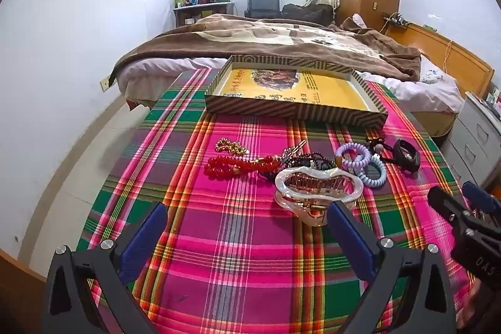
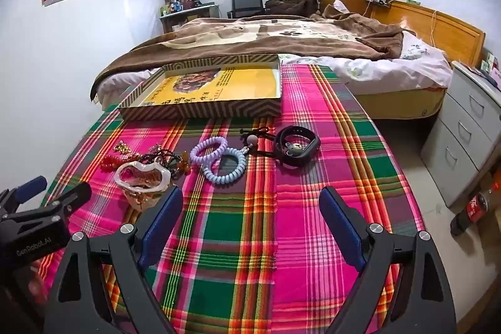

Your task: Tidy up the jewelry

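From the left wrist, the left gripper (image 1: 247, 227) is hovering over the plaid cloth (image 1: 238, 271) with its jaws spread as wide as they go, holding nothing. The pearly hair claw (image 1: 317, 187) is lying just ahead and a little right, its long axis running across the view, one end near the right finger. Behind it the red bead bracelet (image 1: 238, 167) and gold chain (image 1: 230, 146) are sitting leftward, and the striped box (image 1: 294, 110) is waiting beyond, empty of jewelry. Its yellow lining carries print too distorted to read.

From the right wrist, the right gripper (image 2: 250, 224) is likewise gaping and empty. The black wristband (image 2: 297, 150) and lilac coil ties (image 2: 219, 158) are lying straight ahead, so I judge this hand nearer to them. The left tool's body reads "GenRobot.AI".
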Motion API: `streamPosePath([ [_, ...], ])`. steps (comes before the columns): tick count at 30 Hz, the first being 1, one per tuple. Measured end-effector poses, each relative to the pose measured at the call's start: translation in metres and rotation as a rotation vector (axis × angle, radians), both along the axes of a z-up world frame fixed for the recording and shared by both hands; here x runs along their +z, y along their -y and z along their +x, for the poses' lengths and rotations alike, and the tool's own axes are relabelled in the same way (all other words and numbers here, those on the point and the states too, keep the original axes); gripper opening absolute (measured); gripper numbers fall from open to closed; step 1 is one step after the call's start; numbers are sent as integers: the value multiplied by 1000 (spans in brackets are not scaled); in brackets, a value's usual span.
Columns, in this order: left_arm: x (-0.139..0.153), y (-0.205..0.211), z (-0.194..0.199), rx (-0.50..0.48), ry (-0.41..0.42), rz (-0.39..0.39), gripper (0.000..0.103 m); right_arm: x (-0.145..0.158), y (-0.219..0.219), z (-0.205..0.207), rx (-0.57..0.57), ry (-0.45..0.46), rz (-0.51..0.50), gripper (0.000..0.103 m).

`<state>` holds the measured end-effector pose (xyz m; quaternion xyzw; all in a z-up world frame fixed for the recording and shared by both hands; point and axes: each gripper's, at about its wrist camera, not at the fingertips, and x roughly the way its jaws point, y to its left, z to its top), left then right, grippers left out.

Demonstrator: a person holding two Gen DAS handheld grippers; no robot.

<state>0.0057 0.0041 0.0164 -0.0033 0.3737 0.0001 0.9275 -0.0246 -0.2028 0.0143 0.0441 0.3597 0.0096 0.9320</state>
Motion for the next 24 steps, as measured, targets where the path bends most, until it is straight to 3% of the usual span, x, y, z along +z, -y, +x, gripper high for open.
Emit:
streamPosePath([
  [24,7,-5,-3,14,18,-6,103,2,-4,0,10,8,-13,89],
])
